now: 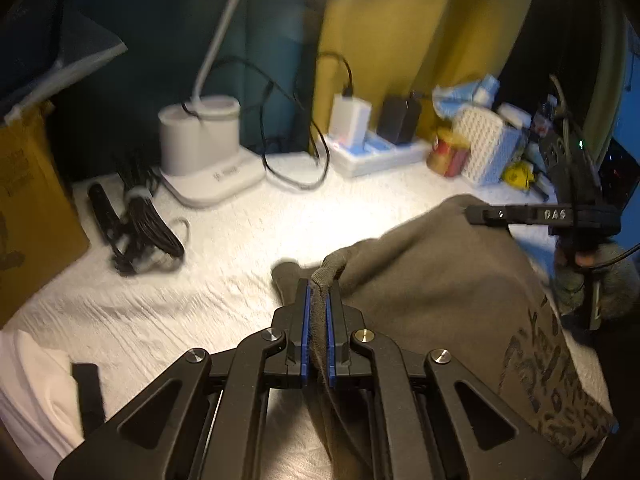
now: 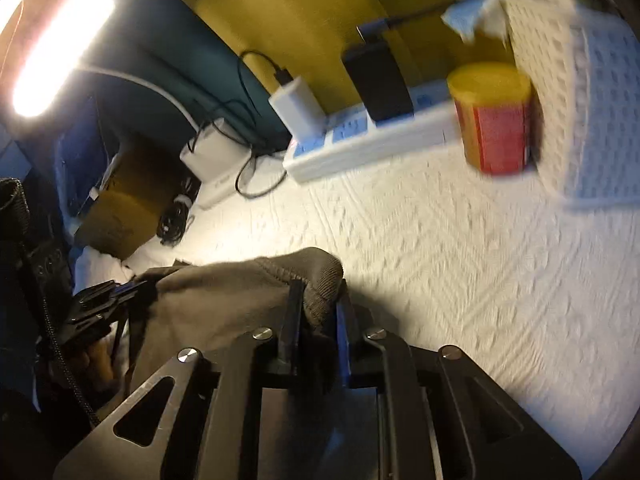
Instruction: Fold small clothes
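Both claws pinch the ribbed hem of an olive garment [image 1: 432, 280], left gripper [image 1: 318, 296] at six o'clock, right gripper [image 2: 320, 304] likewise, holding it stretched above the white cloth [image 1: 200, 280] for folding.

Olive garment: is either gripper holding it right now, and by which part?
Both. The left gripper pinches the olive garment by its ribbed edge; the right gripper is clamped on another ribbed stretch, cloth bunched between its fingers.

A white lamp base [image 1: 200, 148], power strip [image 1: 376, 156], yellow-lidded jar [image 2: 494, 118] and bundled black cable [image 1: 140, 232] line the white cloth [image 2: 460, 260].
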A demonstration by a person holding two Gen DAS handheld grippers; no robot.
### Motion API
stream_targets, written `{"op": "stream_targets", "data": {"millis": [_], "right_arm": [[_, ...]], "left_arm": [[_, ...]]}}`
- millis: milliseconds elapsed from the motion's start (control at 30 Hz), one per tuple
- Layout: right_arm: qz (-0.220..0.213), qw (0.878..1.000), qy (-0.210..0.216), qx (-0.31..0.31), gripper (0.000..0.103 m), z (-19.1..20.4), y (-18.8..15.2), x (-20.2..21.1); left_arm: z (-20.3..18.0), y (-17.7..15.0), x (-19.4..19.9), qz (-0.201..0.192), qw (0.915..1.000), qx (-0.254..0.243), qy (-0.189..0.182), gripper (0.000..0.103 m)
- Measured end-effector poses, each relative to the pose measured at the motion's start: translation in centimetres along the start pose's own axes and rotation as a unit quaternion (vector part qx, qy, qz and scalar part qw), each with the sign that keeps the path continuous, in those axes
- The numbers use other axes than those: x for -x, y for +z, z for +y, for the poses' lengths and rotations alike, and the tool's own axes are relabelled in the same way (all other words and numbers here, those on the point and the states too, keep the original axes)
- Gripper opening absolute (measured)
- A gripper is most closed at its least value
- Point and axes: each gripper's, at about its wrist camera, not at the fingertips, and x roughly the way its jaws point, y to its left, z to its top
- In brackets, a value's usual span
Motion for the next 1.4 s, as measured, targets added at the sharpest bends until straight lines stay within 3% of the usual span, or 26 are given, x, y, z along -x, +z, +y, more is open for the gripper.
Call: {"op": "stream_targets", "data": {"millis": [67,200,300,367,433,467,600,633,667,733,1400], "right_arm": [[-0.011,1.0,-0.004,0.021,0.013,0.9,0.7,0.2],[-0.004,0.998,-0.04,0.047,0.013,1.3,0.9,-1.5],[0.003,0.996,-0.066,0.052,0.015,1.1,0.3,-2.4],[0.001,0.996,-0.075,0.052,0.022,1.1,0.4,-2.2],[-0.002,0.993,-0.1,0.057,0.039,1.3,0.5,-1.9],[0.003,0.992,-0.109,0.056,0.043,1.4,0.5,-1.6],[-0.007,0.991,-0.12,0.057,0.045,1.7,0.2,0.3],[-0.009,0.991,-0.121,0.057,0.045,1.8,0.0,0.8],[-0.01,0.991,-0.122,0.057,0.045,2.0,-0.2,1.3],[-0.012,0.991,-0.123,0.057,0.045,2.3,-0.8,2.1],[-0.032,0.99,-0.127,0.06,0.045,7.3,-8.3,9.2]], "left_arm": [[0.4,0.4,0.1,-0.006,0.9999,0.006,0.01,0.005],[1.3,-0.2,-1.8,0.031,0.999,0.021,0.024,0.005],[0.8,-0.3,-1.7,0.031,0.9988,0.013,0.034,0.005],[1.0,-0.2,-1.7,0.033,0.9986,0.022,0.035,0.008],[1.1,0.0,-1.5,0.036,0.9983,0.031,0.032,0.008],[1.0,0.1,-1.2,0.036,0.9983,0.034,0.033,0.008],[0.3,0.1,0.3,0.026,0.9985,0.032,0.036,0.012],[0.2,0.0,0.8,0.023,0.9985,0.034,0.036,0.024],[0.1,-0.1,1.4,0.018,0.9985,0.038,0.035,0.044],[0.1,-0.3,2.4,0.008,0.9983,0.05,0.028,0.06],[-5.2,-5.9,8.3,0.012,0.998,0.059,-0.018,0.061]]}}
